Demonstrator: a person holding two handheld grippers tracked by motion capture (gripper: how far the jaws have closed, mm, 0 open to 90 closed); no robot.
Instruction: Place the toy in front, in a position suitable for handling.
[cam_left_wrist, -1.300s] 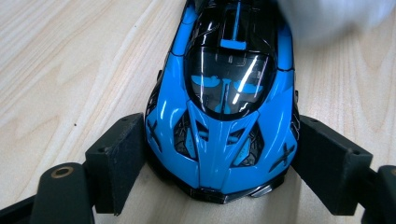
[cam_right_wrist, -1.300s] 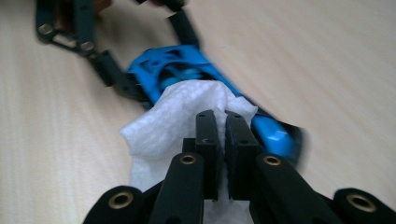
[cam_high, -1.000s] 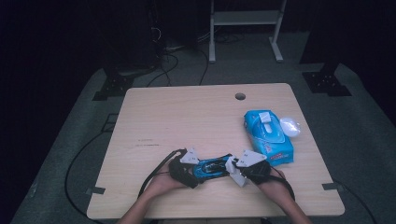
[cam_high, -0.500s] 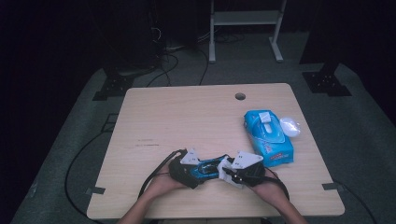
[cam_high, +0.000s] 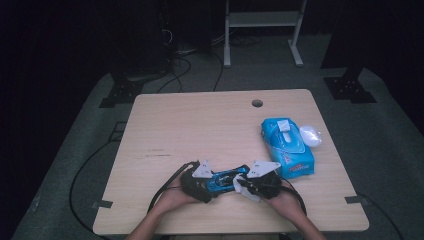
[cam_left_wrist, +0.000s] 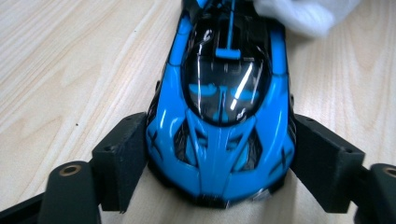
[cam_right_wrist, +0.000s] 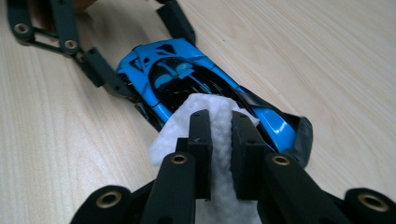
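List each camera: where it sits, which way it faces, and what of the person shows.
High view: above the near edge, looking forward and down on the table; forearms and both hands show.
Left gripper view: on the left gripper, along its jaws clamping the car.
Right gripper view: on the right gripper, jaws pinching a wipe on the car.
Both gripper views share car and wipe.

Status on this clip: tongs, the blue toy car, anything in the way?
Left tongs clamped on blue toy car's nose. Right tongs just closing, pinching white wipe on its rear. Wipe pack off to the side, nothing blocking.
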